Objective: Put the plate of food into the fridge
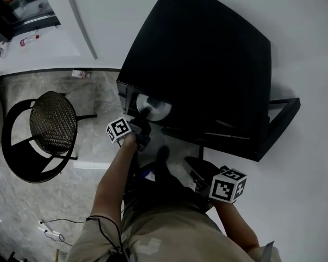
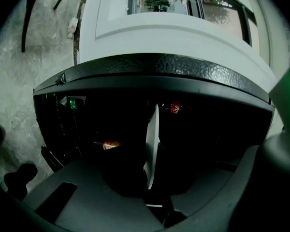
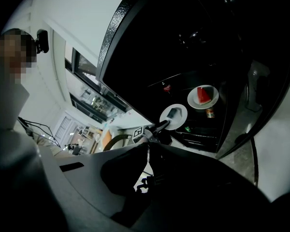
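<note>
- My left gripper (image 2: pixel 153 206) is pressed together on the near rim of the round white plate (image 2: pixel 152 149). The plate hangs at the mouth of the squat black fridge (image 1: pixel 208 64) and rests on no shelf yet. So thin a pinch could let the plate droop or twist, and whatever lies on it would slide off.
- In the right gripper view, a second white plate with a red slice (image 3: pixel 203 95) sits on a shelf at 1 o'clock from mine. If I go in too high, I could knock it.
- A small red can (image 2: pixel 175 108) stands deep inside, at 1 o'clock past my plate. Pushing too far could topple it.
- The interior is dark, so I may misjudge the shelf edge and catch the rim on it.
- My right gripper (image 3: pixel 148 146) is closed on nothing at 5 o'clock of the fridge. The open black door (image 1: pixel 288 109) at 3 o'clock is unsteadied and could swing onto my arm.
</note>
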